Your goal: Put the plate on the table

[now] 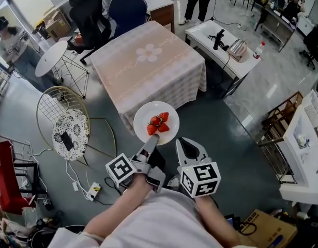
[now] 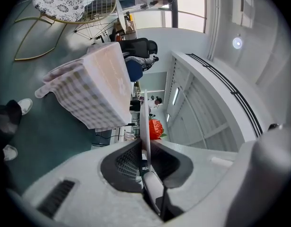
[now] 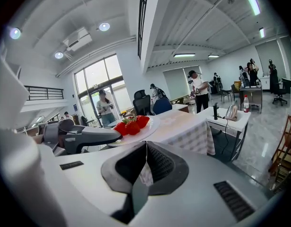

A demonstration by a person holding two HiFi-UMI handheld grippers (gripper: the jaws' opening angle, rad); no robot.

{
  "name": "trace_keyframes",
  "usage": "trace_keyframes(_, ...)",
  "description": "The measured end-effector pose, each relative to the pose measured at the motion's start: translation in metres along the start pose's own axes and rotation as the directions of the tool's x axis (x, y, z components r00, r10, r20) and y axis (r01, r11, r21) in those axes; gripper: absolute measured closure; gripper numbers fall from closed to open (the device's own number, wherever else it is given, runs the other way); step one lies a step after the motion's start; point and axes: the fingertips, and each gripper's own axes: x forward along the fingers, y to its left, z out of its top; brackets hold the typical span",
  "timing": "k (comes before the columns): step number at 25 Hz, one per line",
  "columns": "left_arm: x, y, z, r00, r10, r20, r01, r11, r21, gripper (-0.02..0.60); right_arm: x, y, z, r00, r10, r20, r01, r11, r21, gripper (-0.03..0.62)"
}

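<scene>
- Just off the counter's point(image 1: 148, 71) near corner, above the floor point(image 1: 226, 133), a white plate point(image 1: 170, 132) of strawberries point(image 1: 157, 123) hangs level, not yet set down.
- Left gripper point(image 1: 152, 141): jaws clamped on the plate's near rim.
- Right gripper point(image 1: 191, 148), just beside it: jaws closed together, nothing between them.

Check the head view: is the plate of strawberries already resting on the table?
No, the left claw holds the plate by its rim in the air, short of the table.
</scene>
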Motion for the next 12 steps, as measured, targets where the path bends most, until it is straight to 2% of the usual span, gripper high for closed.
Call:
trace_keyframes(5, 0.018, 0.003, 0.012, 1.000, -0.006, -0.008, 0.006, 1.000, -0.007, 0.538, 0.018, -0.006, 0.008, 1.000, -0.007, -0.005, 0.007, 1.000, -0.011, 0.589)
trace_keyframes(12, 0.057, 0.017, 0.051, 1.000, 0.000, -0.017, 0.000, 1.000, -0.024, 0.538, 0.070, -0.019, 0.020, 0.999, -0.023, -0.032, 0.023, 1.000, -0.014, 0.589)
